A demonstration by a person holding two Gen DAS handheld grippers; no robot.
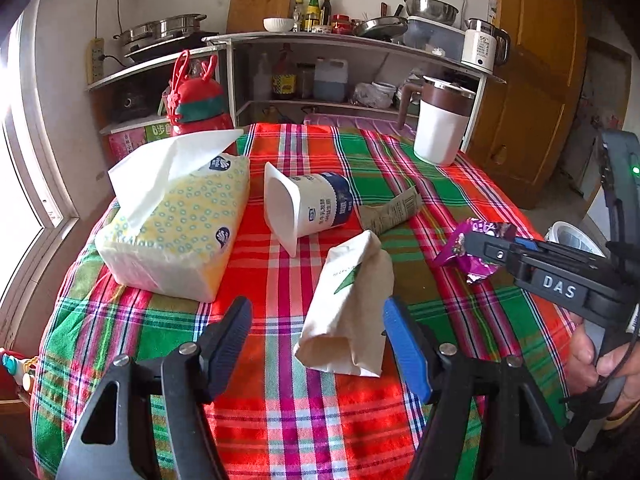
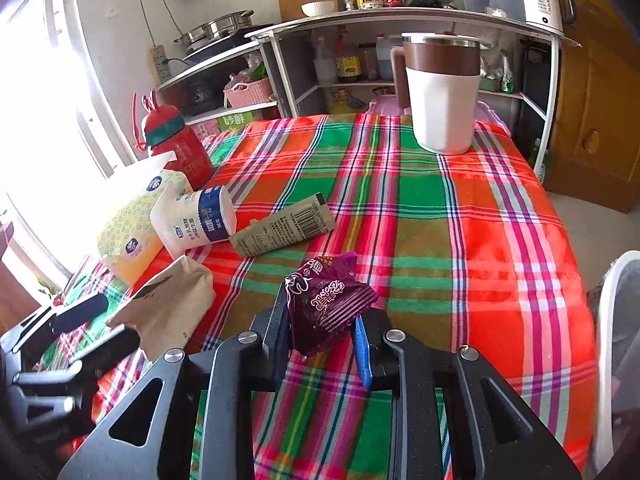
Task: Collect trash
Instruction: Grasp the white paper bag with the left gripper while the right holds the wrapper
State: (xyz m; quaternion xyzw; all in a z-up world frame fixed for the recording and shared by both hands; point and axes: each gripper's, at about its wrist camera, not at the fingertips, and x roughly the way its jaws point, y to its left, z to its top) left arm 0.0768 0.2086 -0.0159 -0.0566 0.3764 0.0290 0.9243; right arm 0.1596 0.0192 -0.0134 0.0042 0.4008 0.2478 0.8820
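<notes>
We see a table under a woven plaid cloth (image 2: 460, 216) of red, green and pink, and on it a soft, blocky tissue pack (image 1: 176, 232), a tall white mug (image 2: 444, 96) with a brown band, a tipped smooth plastic yogurt cup (image 1: 308, 208), a creased beige paper pouch (image 1: 348, 308) and a flattened olive carton (image 2: 286, 226). Our left gripper (image 1: 318, 336) stands wide open, empty, its jaws flanking the pouch's near end. Our right gripper (image 2: 322, 334) pinches a crinkly purple foil wrapper (image 2: 326, 304) just above the cloth.
</notes>
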